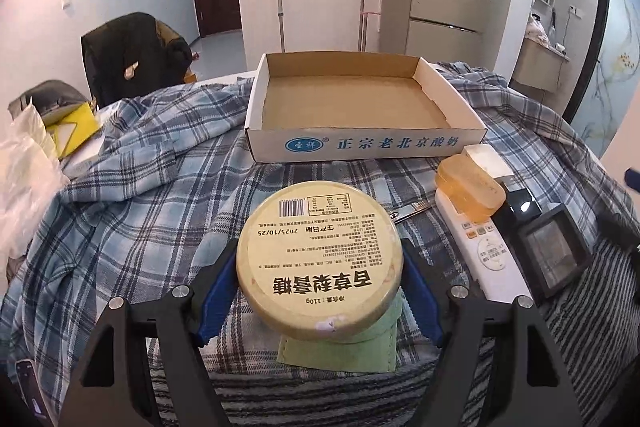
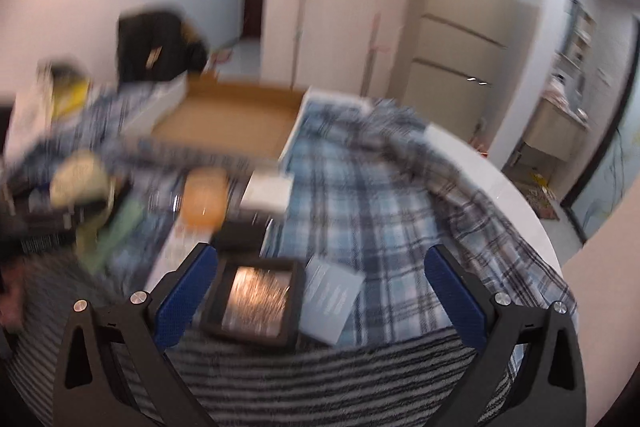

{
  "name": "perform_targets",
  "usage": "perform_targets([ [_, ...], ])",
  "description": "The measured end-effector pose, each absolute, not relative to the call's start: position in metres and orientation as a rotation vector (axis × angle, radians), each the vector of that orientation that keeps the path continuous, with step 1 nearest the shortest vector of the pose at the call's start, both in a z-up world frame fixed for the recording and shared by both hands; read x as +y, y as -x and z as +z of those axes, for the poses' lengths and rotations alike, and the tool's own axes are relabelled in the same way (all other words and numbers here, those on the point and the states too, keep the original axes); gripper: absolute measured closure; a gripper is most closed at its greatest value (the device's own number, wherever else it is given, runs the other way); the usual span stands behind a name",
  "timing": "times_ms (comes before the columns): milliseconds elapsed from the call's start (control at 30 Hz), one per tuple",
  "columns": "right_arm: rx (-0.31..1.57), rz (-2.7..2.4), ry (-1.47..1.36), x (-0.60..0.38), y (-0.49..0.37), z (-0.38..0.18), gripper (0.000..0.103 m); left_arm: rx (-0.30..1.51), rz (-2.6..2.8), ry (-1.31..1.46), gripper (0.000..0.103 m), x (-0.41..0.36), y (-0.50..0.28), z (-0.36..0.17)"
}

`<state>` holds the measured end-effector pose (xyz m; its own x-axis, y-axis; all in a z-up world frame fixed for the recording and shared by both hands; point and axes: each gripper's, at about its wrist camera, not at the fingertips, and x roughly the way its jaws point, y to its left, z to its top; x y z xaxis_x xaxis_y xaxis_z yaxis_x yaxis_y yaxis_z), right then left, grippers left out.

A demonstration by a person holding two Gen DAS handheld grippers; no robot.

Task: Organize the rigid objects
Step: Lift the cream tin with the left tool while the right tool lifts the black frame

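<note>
a surface draped in plaid cloth is seen. the round tin is pinched by the left hand-held gripper; the open cardboard box lies straight ahead. the right hand-held gripper is spread above a black case.

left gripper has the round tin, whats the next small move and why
Probably carry the round tin forward and over the near wall of the cardboard tray. The left hand-held gripper has its blue pads on either side of the tin, apparently gripping it, and the tray directly ahead holds nothing. The right hand-held gripper is open over the black square case, so it offers no help yet.
</note>
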<state>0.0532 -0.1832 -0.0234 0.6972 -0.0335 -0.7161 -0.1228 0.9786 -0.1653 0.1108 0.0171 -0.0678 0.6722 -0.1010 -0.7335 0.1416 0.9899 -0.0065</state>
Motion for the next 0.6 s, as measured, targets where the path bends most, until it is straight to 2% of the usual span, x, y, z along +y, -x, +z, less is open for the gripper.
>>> perform_targets([
  [233, 0.856, 0.071, 0.240, -0.161, -0.057, -0.040, 0.005, 0.663, -0.092, -0.051, 0.026, 0.020, -0.087, -0.050],
  [367, 0.867, 0.047, 0.233, -0.154, -0.062, -0.048, 0.016, 0.582, -0.083, -0.004, 0.026, 0.027, -0.077, -0.038],
  [600, 0.914, 0.055, 0.228, -0.146, -0.067, -0.055, 0.016, 0.465, -0.057, -0.006, 0.026, 0.029, -0.064, -0.026],
])
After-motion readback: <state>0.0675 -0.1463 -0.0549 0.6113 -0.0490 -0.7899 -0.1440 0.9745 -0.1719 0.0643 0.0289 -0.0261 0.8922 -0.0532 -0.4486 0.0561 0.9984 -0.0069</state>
